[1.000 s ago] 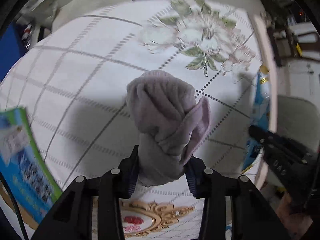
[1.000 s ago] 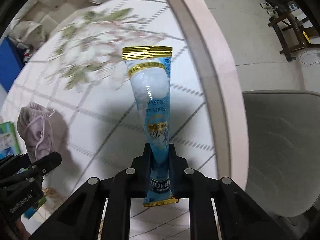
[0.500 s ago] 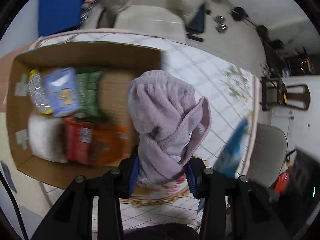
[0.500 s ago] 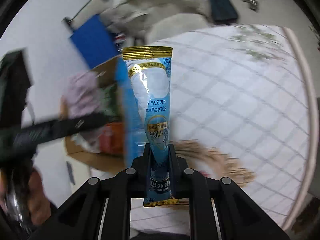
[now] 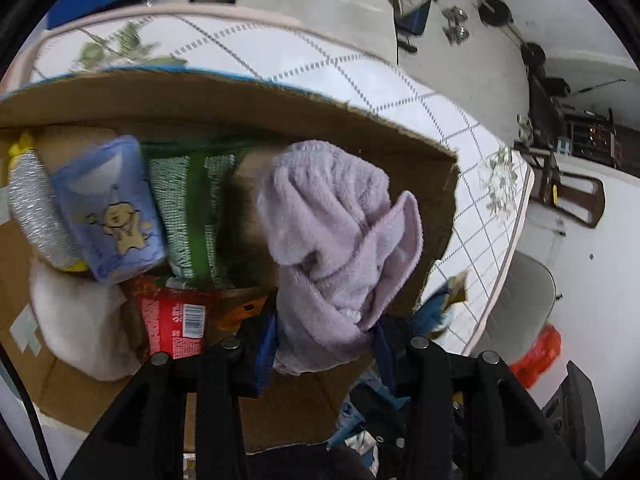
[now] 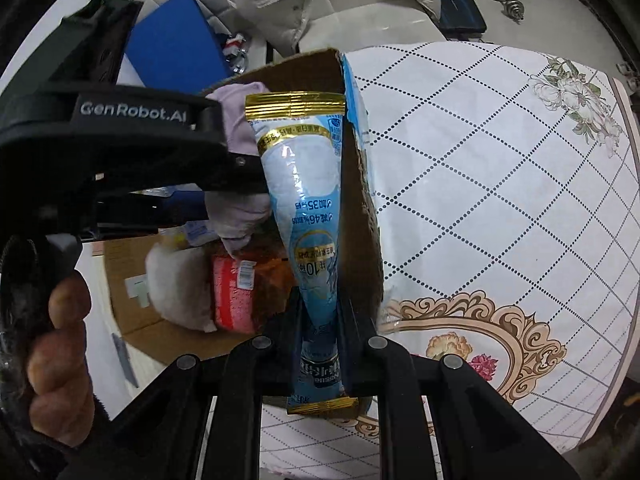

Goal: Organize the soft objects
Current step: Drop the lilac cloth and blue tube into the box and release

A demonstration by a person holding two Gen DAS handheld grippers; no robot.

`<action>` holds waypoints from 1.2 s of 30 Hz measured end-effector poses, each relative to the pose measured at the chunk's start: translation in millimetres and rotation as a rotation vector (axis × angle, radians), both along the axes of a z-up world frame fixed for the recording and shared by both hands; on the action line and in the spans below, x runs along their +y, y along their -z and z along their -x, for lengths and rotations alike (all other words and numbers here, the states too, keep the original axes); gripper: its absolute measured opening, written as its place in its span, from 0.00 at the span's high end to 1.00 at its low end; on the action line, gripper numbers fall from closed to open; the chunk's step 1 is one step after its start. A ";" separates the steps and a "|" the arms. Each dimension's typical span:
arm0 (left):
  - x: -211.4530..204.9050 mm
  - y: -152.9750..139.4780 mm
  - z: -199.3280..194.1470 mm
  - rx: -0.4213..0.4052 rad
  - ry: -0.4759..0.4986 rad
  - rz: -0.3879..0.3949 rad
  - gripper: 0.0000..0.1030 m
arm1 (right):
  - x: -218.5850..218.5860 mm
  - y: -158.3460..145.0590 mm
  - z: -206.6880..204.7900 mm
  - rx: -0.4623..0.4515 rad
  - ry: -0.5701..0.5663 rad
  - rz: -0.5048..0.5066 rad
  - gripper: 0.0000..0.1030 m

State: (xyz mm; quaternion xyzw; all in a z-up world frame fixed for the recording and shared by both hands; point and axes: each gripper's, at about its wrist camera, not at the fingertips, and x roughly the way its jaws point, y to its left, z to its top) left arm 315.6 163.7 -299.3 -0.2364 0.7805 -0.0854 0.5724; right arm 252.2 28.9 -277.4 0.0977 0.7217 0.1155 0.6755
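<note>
My left gripper (image 5: 324,340) is shut on a bunched lilac towel (image 5: 336,240) and holds it over the open cardboard box (image 5: 240,100). My right gripper (image 6: 320,312) is shut on a blue cone-shaped packet with gold ends (image 6: 308,208), held upright near the box's right wall (image 6: 360,208). In the right wrist view the left gripper's black body (image 6: 120,148) and the lilac towel (image 6: 236,208) hang over the box.
The box holds a blue pouch (image 5: 108,208), a silver tube (image 5: 36,208), a green mesh pack (image 5: 192,216), a red packet (image 5: 176,320) and a white soft bundle (image 5: 76,320). It stands on a table with a checked floral cloth (image 6: 500,180). A grey chair (image 5: 520,300) stands beyond the edge.
Both grippers swung from the open tablecloth to the box. The towel is now closer over the box interior, and the packet stands by its right wall. Both grips are unchanged.
</note>
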 end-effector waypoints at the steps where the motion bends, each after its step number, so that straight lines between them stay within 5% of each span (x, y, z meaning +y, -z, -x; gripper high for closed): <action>1: 1.4 3.6 -0.3 0.008 0.005 -0.007 0.61 | 3.3 5.4 -1.4 0.016 -0.006 0.011 0.83; 3: 1.4 10.9 -1.0 0.029 0.016 -0.002 0.58 | 7.4 15.1 -4.3 0.046 -0.013 0.033 0.80; 5: 4.0 13.3 -0.4 0.037 0.023 -0.008 0.54 | 9.3 18.6 -4.8 0.051 -0.015 0.050 0.52; 7: 6.8 10.5 -0.9 0.018 0.034 -0.035 0.47 | 11.5 18.9 -4.6 0.054 -0.012 0.037 0.44; 10: 12.2 4.8 1.0 0.000 0.047 -0.049 0.35 | 16.7 15.1 -3.6 0.046 -0.018 0.064 0.43; 21: 33.7 -35.2 33.7 -0.119 0.054 -0.154 0.33 | 17.8 -11.5 4.1 -0.018 -0.024 0.128 0.25; 23: 36.7 -42.8 42.9 -0.158 0.052 -0.196 0.26 | 16.4 -19.0 8.5 -0.044 -0.021 0.135 0.10; 28: 48.2 -68.9 78.4 -0.307 0.050 -0.355 0.06 | 17.3 -33.9 23.7 -0.102 -0.046 0.181 0.00; 36: 69.4 -95.0 144.3 -0.448 -0.008 -0.507 0.02 | 24.8 -57.6 56.8 -0.214 -0.071 0.237 0.00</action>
